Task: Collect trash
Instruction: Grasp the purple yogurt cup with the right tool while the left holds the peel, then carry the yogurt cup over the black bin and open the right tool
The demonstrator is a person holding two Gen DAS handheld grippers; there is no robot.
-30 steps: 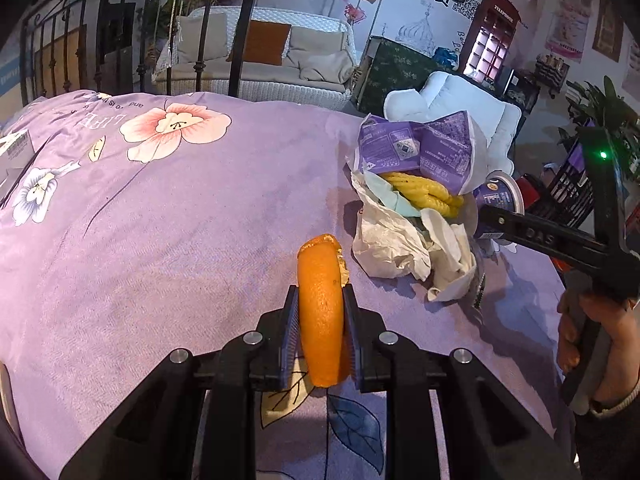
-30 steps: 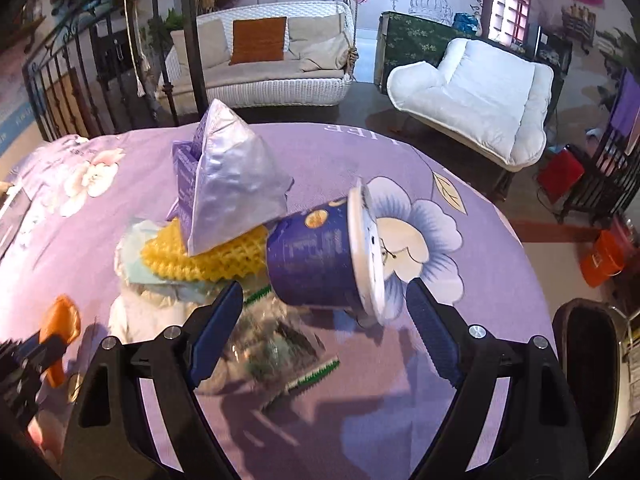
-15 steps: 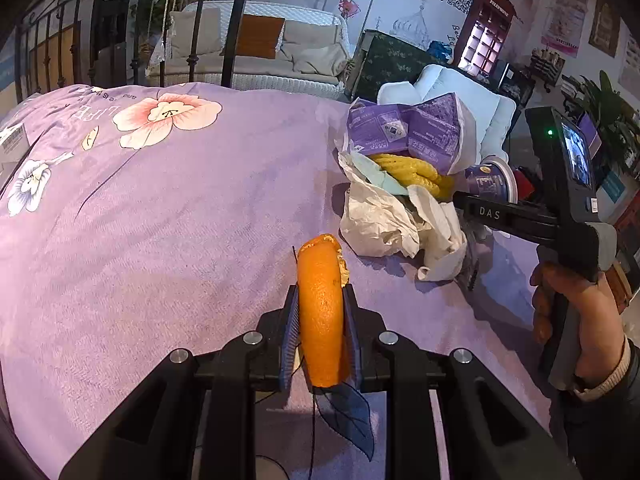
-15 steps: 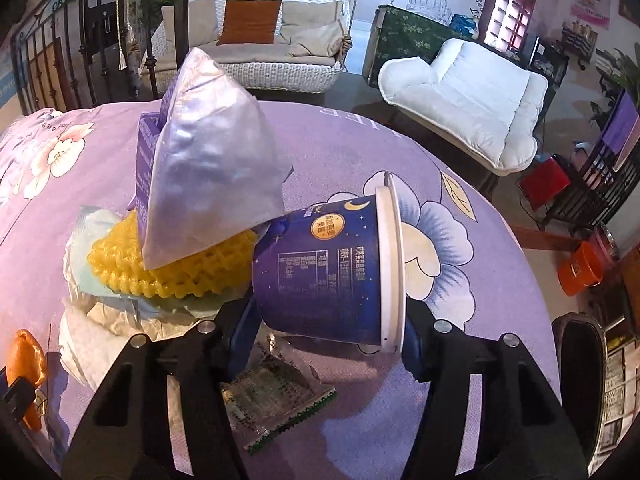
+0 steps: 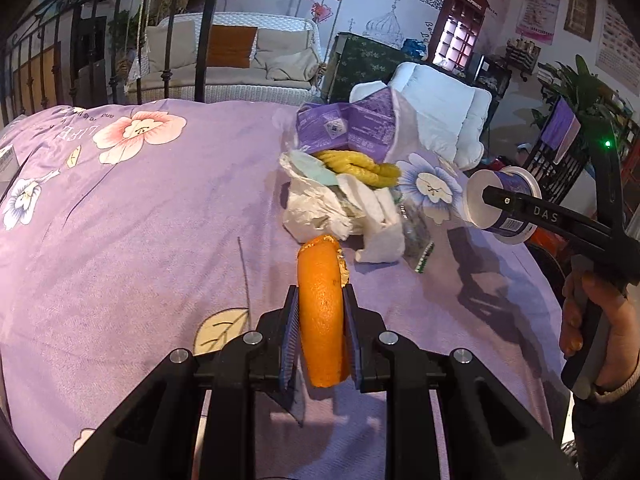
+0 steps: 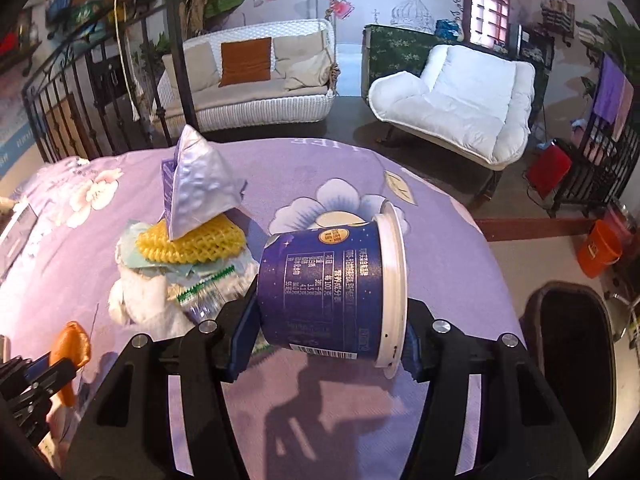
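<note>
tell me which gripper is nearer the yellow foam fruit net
Right. The right gripper, holding the dark blue cup, sits just beside the yellow foam fruit net; the left gripper, holding orange peel, is farther back.

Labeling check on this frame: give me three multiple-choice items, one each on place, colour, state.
1. Where is the yellow foam net?
A. under the silver-purple pouch
B. in the black bin
C. on the white armchair

2. What colour is the peel in the left gripper?
A. green
B. orange
C. white

3. What is the state of the right gripper?
A. open over bare cloth
B. shut on the blue cup
C. out of view

Key: 1 A, the pouch rests on the net in the trash pile. 2 B, orange rind shows between the pads. 3 B, both pads press the cup, held clear of the purple tablecloth.
</note>
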